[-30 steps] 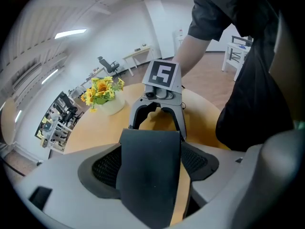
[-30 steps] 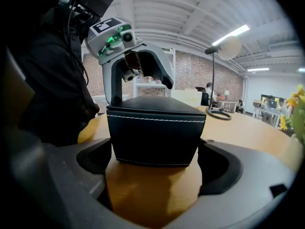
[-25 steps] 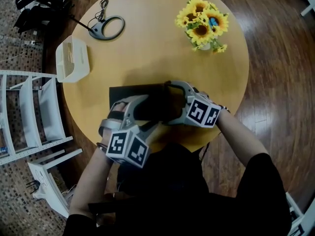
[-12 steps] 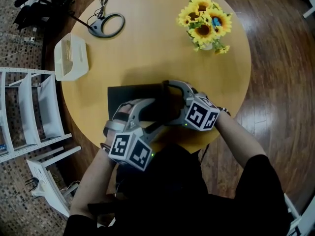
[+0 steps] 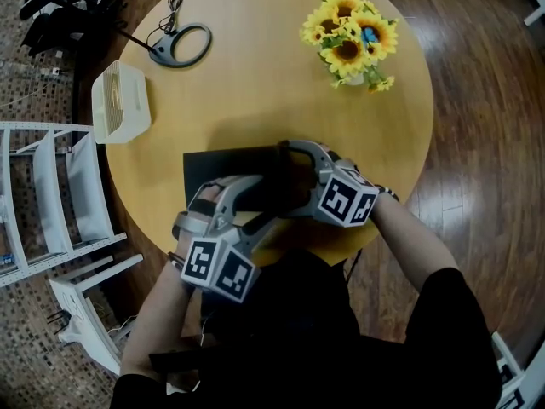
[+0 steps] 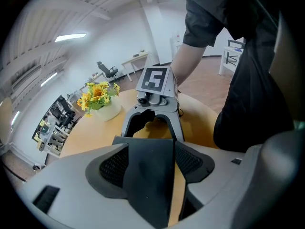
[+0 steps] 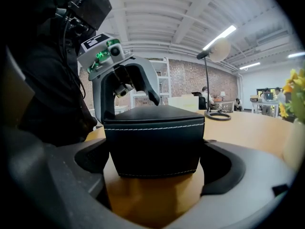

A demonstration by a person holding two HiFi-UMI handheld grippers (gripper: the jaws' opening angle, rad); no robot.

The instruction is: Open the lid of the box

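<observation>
A black stitched box (image 5: 223,165) lies on the round wooden table (image 5: 255,92), near its front edge. My left gripper (image 5: 254,199) reaches over the box's near left part. Its jaws are closing, with a black edge of the box (image 6: 148,175) between them and a sliver of gap by the right pad (image 6: 190,162). My right gripper (image 5: 286,177) straddles the right end of the box. There the box (image 7: 152,140) fills the space between both pads, and the lid lies flat. The left gripper (image 7: 128,97) arches over the box's far end in the right gripper view.
A pot of sunflowers (image 5: 349,34) stands at the table's far right. A ring lamp with its cord (image 5: 183,43) lies at the far left, a white slotted device (image 5: 122,100) at the left rim. White racks (image 5: 51,194) stand on the floor to the left.
The left gripper has tilted and drawn back slightly toward me, its marker cube lower in the view. The right gripper and the box have stayed put.
</observation>
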